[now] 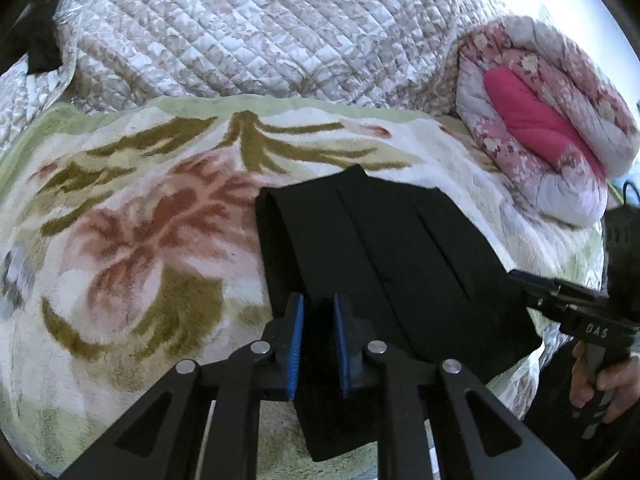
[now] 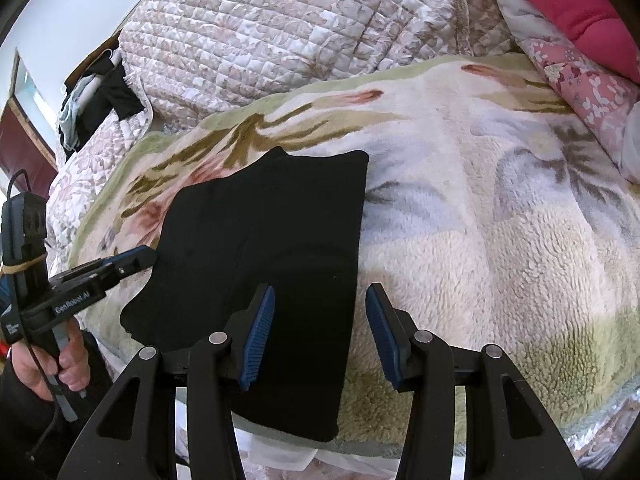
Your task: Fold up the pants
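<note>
Two hand-held grippers over black pants [image 2: 264, 280] on the bed's blanket [image 2: 480, 240]. Left hand-held gripper [image 1: 318, 312] pinches the pants' 6 o'clock edge (pads nearly together). Right hand-held gripper [image 2: 320, 312] spread, gripping nothing.

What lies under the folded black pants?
The folded black pants rest on a fluffy cream floral blanket. The blanket beneath them is covered, so anything there is hidden.

We see a bed spread with a fluffy cream blanket printed with pink flowers and olive leaves [image 1: 168, 216], its pale green border along the far edge. Beyond that edge a quilted beige floral bedspread [image 1: 248, 28] is heaped up. At the blanket's far right corner sits a rolled pink floral quilt with magenta lining [image 1: 532, 120]. A white wall [image 2: 68, 12] shows, brightly daylit.
</note>
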A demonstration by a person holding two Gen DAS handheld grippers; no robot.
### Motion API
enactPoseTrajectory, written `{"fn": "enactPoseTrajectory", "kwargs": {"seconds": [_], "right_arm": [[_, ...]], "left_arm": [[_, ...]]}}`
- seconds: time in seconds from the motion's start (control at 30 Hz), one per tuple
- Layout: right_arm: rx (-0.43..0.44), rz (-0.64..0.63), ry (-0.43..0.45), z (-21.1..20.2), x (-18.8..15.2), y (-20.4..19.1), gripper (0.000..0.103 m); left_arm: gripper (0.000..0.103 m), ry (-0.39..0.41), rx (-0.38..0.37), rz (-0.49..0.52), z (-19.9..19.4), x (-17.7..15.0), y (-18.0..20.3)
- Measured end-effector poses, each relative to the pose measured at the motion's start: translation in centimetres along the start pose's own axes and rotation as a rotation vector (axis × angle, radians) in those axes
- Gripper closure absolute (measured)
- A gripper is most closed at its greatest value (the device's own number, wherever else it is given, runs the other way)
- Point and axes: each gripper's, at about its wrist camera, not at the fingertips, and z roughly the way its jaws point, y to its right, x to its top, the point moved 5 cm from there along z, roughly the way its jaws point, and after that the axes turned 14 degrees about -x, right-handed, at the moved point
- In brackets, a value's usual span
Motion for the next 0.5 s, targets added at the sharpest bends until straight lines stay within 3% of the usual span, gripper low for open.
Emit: {"fn": "enactPoseTrajectory", "kwargs": {"seconds": [0.03, 0.13, 0.3, 0.5], "right_arm": [[0.006, 0.005, -0.005, 0.1, 0.1, 0.0, 0.055], [0.023, 0.019, -0.020, 0.6, 0.3, 0.2, 0.055], [0.047, 0.038, -0.039, 1.5, 0.5, 0.4, 0.055], [0.083, 0.056, -0.048, 2.5, 1.4, 0.3, 0.055]], "left_arm": [[0.083, 0.002, -0.011, -0.011, -0.1, 0.2, -0.2], [0.061, 0.005, -0.052, -0.055, 0.1, 0.4, -0.8], [0.059, -0.019, -0.098, -0.131, 1.4, 0.1, -2.0], [0.043, -0.001, -0.123, -0.152, 2.4, 0.3, -2.7]]}}
